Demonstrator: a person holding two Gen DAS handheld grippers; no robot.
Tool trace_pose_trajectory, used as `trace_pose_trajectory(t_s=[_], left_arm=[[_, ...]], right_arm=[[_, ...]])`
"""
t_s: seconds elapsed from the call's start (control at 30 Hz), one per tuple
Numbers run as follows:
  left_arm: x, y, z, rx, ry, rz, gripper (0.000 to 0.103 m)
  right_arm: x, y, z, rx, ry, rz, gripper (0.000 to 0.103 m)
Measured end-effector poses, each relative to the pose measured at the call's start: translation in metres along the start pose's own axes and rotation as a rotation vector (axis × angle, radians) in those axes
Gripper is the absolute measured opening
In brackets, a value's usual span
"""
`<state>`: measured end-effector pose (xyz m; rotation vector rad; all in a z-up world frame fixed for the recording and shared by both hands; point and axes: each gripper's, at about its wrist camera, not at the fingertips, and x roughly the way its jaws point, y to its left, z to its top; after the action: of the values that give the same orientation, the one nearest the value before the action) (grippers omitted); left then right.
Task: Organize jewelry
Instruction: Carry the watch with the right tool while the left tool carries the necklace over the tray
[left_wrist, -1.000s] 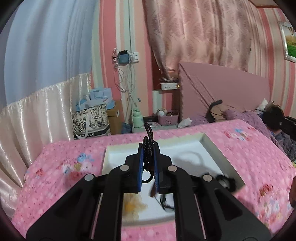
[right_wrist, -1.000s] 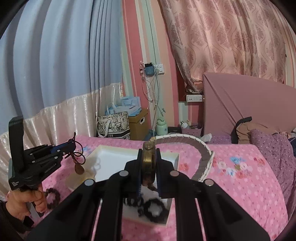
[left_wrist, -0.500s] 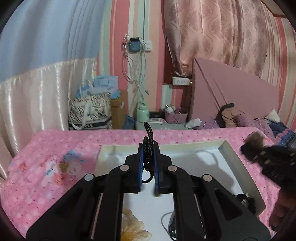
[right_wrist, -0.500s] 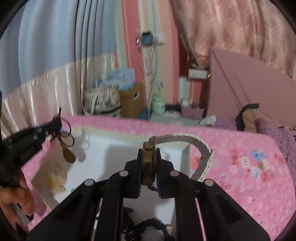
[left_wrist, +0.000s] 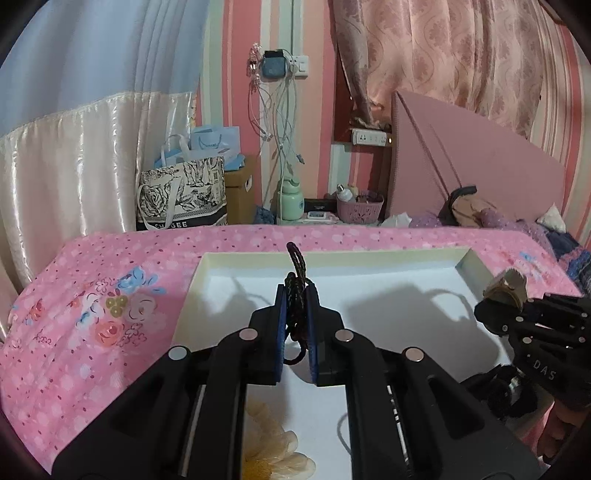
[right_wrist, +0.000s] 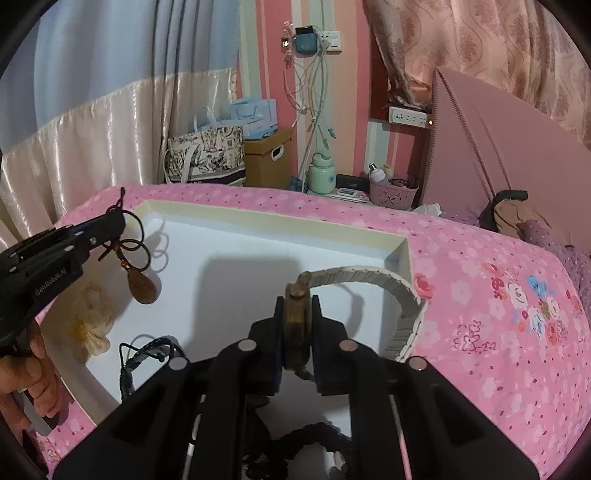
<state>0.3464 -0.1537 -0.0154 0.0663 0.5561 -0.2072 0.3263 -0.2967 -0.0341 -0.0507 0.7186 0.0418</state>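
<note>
— While the left hand-held gripper (left_wrist: 297, 325) hangs over the white tray (left_wrist: 369, 258), what has it got?
— Its fingers are closed on a black cord necklace (left_wrist: 296, 295), the loop poking up past the tips. From the right wrist view the same hand-held gripper sits over the tray's left edge, and an amber teardrop pendant (right_wrist: 144, 290) dangles from the cord above the tray floor.
— And the right hand-held gripper (right_wrist: 297, 332)?
— Clamped tight on the case of a brass-coloured watch (right_wrist: 295, 325). Its pale link band (right_wrist: 388, 286) arches out to the right, across the tray's near-right corner.
— Where does the tray sit?
— On the bed, on a pink floral bedspread (right_wrist: 498, 314).
— Anything lying in the tray?
— A cream fabric flower (right_wrist: 90, 325) at the left side, a dark braided bracelet (right_wrist: 147, 354) just beside it, and a black beaded bracelet (right_wrist: 314, 437) close under the right hand-held gripper, partly hidden.
</note>
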Motion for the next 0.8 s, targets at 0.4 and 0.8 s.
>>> trace_pose_trajectory(t_s=[0.4, 0.8], left_arm=[[0.009, -0.004, -0.001, 0.017, 0.012, 0.048, 0.008], [0.016, -0.001, -0.007, -0.009, 0.057, 0.033, 0.008]], right_arm=[[0.011, 0.010, -0.008, 0.001, 0.035, 0.021, 0.012], [0.016, 0.010, -0.005, -0.007, 0.069, 0.001, 0.012]])
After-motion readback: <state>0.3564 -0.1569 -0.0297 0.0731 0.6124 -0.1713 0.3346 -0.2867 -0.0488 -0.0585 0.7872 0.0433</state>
